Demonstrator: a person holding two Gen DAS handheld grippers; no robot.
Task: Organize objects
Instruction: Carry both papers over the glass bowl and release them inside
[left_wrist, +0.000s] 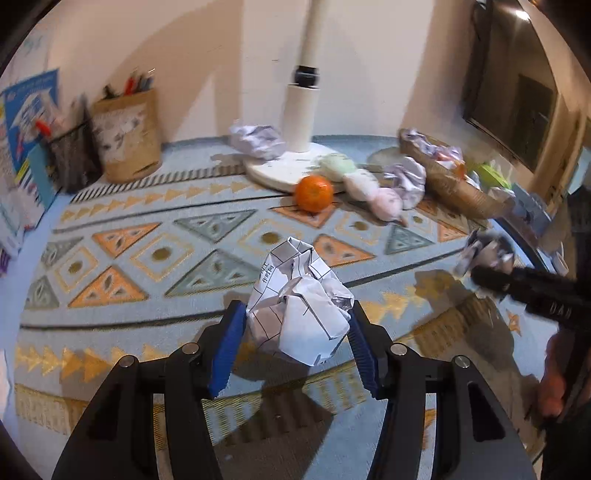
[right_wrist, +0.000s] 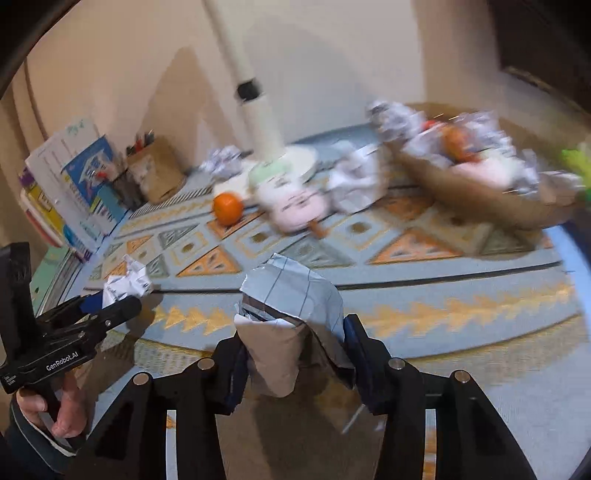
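With both my left gripper (left_wrist: 297, 325) and right gripper (right_wrist: 293, 354) clamped on crumpled paper balls (left_wrist: 299, 306), I'd carry them steadily to the far-right basket (right_wrist: 480, 199).

Low at the left of the right wrist view the left gripper (right_wrist: 110, 308) carries "GenRobot.AI" in white along its black body, while the handwriting on the crumpled paper (left_wrist: 301, 308) and the print on the books (right_wrist: 74, 184) is too blurred to read.
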